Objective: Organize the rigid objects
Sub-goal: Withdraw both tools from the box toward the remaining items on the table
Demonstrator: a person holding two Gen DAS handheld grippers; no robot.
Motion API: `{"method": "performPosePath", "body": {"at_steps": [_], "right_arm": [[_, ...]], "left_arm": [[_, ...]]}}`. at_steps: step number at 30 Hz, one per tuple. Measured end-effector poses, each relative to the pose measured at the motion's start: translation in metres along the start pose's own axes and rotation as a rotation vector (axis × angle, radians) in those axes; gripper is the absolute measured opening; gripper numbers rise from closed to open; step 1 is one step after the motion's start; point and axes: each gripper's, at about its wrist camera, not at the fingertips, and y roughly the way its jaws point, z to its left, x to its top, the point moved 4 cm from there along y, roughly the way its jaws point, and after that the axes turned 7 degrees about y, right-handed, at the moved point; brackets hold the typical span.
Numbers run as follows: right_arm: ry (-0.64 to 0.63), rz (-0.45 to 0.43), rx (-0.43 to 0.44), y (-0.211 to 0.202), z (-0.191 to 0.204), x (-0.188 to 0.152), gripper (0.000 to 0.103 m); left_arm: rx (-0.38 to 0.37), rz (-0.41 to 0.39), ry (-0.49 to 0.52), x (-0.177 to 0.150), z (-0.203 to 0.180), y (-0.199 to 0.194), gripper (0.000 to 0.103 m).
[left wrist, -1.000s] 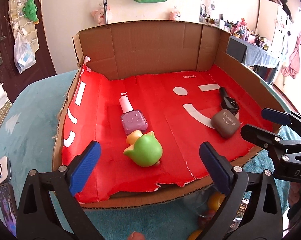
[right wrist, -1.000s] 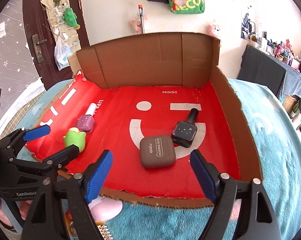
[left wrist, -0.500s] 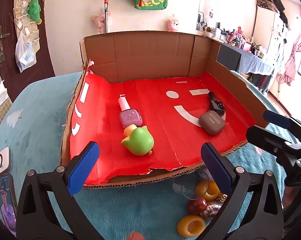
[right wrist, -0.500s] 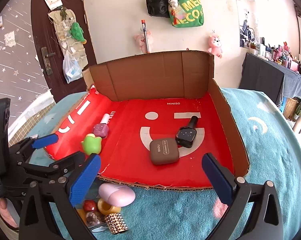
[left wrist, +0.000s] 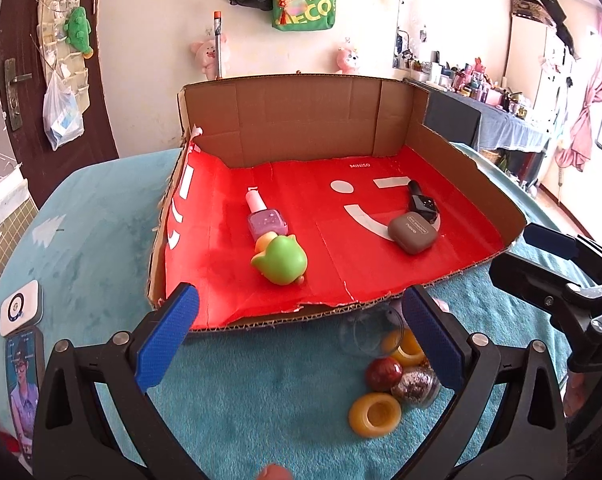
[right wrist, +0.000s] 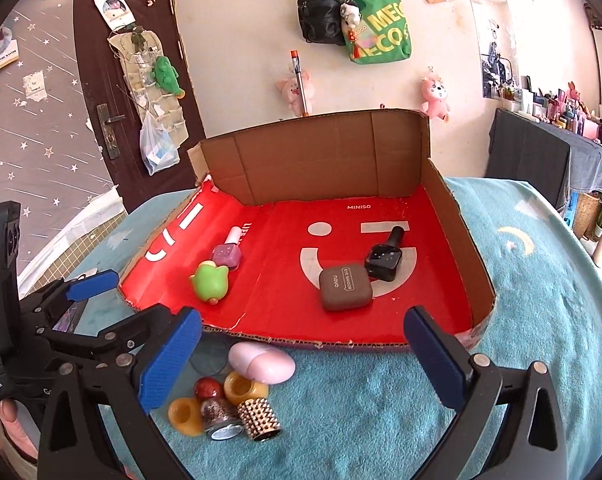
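Observation:
An open cardboard box with a red floor point(left wrist: 333, 264) point(right wrist: 285, 312) lies on a teal cloth. In it are a green toy point(left wrist: 280, 261) point(right wrist: 209, 281), a purple nail polish bottle point(left wrist: 263, 216) point(right wrist: 229, 251), a brown eye shadow case point(left wrist: 413, 233) point(right wrist: 344, 287) and a black nail polish bottle point(left wrist: 421, 203) point(right wrist: 385, 257). In front of the box lie a pink oval case point(right wrist: 261, 362), yellow rings point(left wrist: 375, 415) point(right wrist: 185, 415), a red ball point(left wrist: 384, 373) point(right wrist: 208, 387), a glitter jar point(left wrist: 415, 383) point(right wrist: 220, 418) and a studded gold cap point(right wrist: 259, 420). My left gripper point(left wrist: 299, 344) and right gripper point(right wrist: 301, 364) are open and empty, before the box's front edge.
A white device point(left wrist: 21, 307) and a phone point(left wrist: 23, 376) lie on the cloth at the left. A clear round lid point(left wrist: 371, 330) lies by the rings. A door, wall bags and a cluttered desk stand behind the box.
Both grippers have pulled back from the box and risen. The loose pile in front of the box has come into view. Both stay open.

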Motion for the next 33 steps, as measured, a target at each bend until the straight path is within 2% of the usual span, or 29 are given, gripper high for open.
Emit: {"method": "performPosePath", "body": {"at_steps": [21, 33], "right_arm": [[0.011, 0.007, 0.012, -0.025, 0.005, -0.025, 0.103], [0.023, 0.057, -0.002, -0.02, -0.001, -0.041, 0.103]], "left_arm": [[-0.021, 0.024, -0.007, -0.027, -0.007, -0.018, 0.103], [-0.047, 0.08, -0.013, -0.047, -0.01, -0.011, 0.103]]}}
